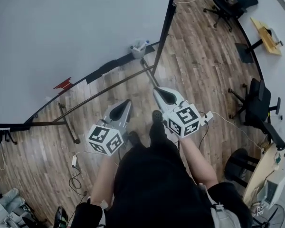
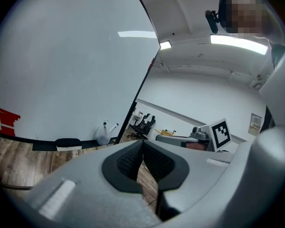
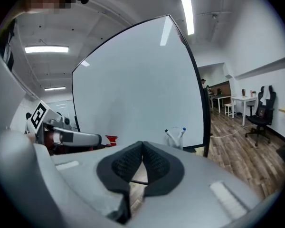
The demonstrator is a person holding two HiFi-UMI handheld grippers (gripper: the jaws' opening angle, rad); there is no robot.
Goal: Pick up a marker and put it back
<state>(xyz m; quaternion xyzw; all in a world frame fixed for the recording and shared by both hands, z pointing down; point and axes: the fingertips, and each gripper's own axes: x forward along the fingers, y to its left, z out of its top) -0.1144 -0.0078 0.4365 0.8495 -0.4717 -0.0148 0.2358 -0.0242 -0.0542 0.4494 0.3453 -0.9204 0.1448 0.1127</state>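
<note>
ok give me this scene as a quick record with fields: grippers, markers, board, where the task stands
setting: person facing a whiteboard on a wood floor
left gripper: jaws together, nothing between them
right gripper: jaws together, nothing between them
markers: at least two, standing in a cup on the board's tray near its right end
eraser: on the tray, left of the cup
board marking: red scribble low on the board
task state: no marker picked up, both grippers away from the cup

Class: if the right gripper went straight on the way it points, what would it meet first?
The right gripper likely meets the whiteboard low down, just left of the marker cup; depth unclear.
</note>
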